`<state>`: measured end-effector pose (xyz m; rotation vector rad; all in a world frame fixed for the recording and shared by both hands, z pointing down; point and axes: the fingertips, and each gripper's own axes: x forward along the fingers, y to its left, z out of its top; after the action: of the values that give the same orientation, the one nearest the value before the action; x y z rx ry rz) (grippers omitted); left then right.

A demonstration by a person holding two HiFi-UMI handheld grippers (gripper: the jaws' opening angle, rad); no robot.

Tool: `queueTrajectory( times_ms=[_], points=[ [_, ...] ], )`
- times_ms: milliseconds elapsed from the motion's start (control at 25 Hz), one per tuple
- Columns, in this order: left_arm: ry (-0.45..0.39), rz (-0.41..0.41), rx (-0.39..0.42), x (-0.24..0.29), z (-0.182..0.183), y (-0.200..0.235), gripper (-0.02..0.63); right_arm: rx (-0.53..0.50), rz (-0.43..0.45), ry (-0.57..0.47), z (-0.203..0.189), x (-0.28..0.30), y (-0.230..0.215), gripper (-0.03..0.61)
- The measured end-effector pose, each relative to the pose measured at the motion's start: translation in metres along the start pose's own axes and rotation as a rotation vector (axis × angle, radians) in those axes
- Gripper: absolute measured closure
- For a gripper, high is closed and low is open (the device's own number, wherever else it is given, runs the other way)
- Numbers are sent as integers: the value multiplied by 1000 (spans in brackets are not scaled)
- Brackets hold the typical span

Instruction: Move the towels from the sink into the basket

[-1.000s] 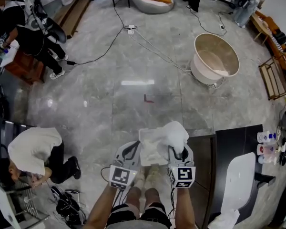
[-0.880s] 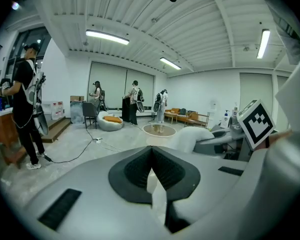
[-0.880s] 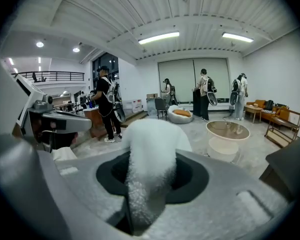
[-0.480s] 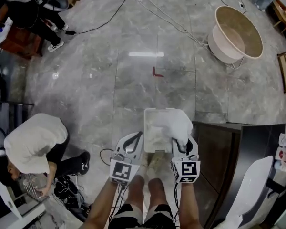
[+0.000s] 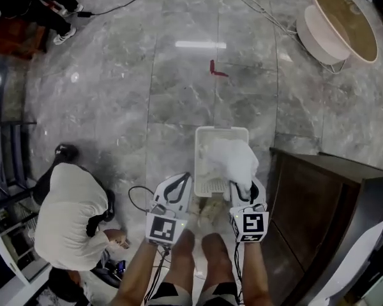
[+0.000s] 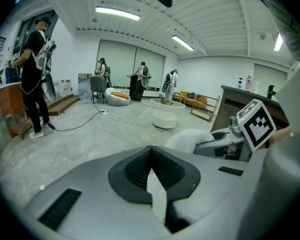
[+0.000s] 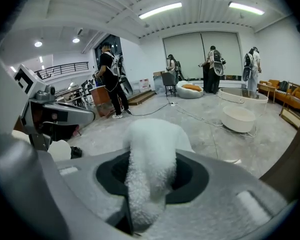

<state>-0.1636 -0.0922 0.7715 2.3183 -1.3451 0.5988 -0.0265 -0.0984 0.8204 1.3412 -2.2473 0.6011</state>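
At 7 o'clock in the head view, the left gripper (image 5: 177, 187) is held with its ribbed dark jaws pressed together, and nothing is gripped. Just right of it, a white rectangular plastic basket (image 5: 221, 131) with perforated walls is set on the glossy grey marble floor (image 5: 115, 94). A fluffy white towel (image 5: 233, 161), clamped by the right gripper (image 5: 241, 190) at 5 o'clock, is draped over the basket's right half.

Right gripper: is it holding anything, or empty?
Holding: its fingers pinch a white towel that bulges out between them.
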Motion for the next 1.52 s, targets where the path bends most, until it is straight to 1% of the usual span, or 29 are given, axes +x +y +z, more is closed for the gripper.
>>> queueTrajectory(
  times_ms=[80, 120, 760, 1000, 1120, 1240, 1280, 1320, 1360, 1440, 1520],
  points=[
    [15, 7, -39, 12, -19, 2, 604, -1, 8, 9, -20, 14, -2, 439],
    [19, 7, -46, 18, -27, 3, 604, 0, 11, 15, -30, 21, -3, 439],
    [87, 8, -89, 77, -156, 22, 604, 40, 51, 110, -172, 109, -4, 428],
    [99, 1, -113, 95, -188, 29, 604, 48, 52, 150, -215, 134, -7, 417],
    [111, 3, -120, 101, -198, 37, 604, 58, 42, 161, -227, 143, -10, 409],
    [114, -1, -111, 104, -201, 40, 604, 63, 30, 161, -231, 150, -13, 375],
    [113, -2, -110, 104, -202, 41, 604, 69, 28, 160, -231, 152, -13, 331],
    [113, -2, -109, 104, -202, 42, 604, 76, 26, 157, -231, 153, -14, 264],
    [117, -3, -108, 104, -202, 42, 604, 81, 23, 153, -231, 153, -14, 220],
    [124, -4, -103, 104, -202, 41, 604, 80, 19, 150, -230, 153, -15, 193],
    [126, -9, -99, 105, -202, 39, 604, 78, 13, 149, -230, 153, -16, 183]
  ],
)
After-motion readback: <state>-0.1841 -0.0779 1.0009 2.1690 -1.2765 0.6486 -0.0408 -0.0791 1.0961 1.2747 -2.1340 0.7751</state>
